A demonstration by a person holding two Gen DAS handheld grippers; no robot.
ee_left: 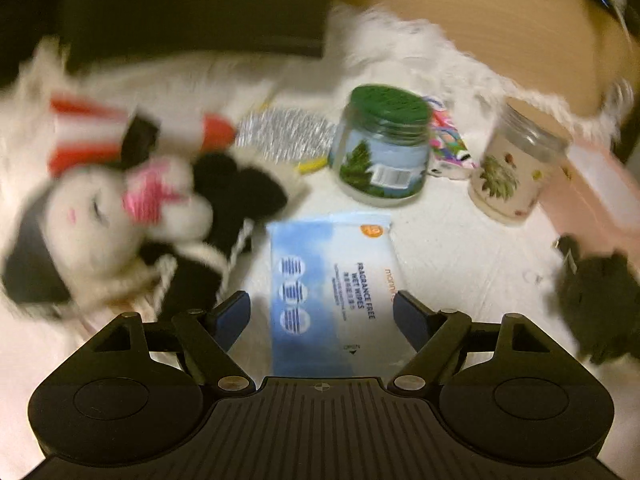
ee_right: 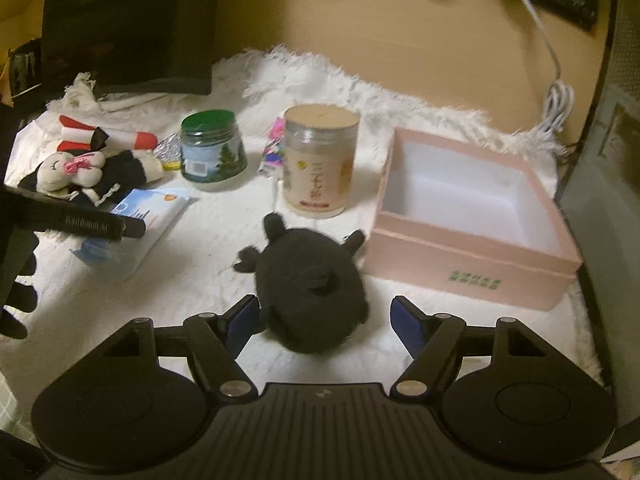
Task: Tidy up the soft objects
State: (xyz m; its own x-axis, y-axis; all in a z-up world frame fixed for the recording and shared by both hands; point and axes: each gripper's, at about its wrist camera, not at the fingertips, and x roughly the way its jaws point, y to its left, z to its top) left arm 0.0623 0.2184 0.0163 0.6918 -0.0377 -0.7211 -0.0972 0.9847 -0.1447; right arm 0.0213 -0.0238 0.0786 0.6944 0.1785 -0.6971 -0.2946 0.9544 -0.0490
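A black plush toy lies on the white fluffy rug between the open fingers of my right gripper, untouched on the right side. It also shows at the right edge of the left wrist view. My left gripper is open above a blue wet wipes pack, also seen in the right wrist view. A white and black plush doll with a pink bow lies to its left, next to a red and white striped plush. An empty pink box stands at the right.
A green-lidded glass jar and a tall jar with a tan lid stand in the middle of the rug. A silver packet and colourful wrappers lie behind. A white cable runs along the cardboard wall.
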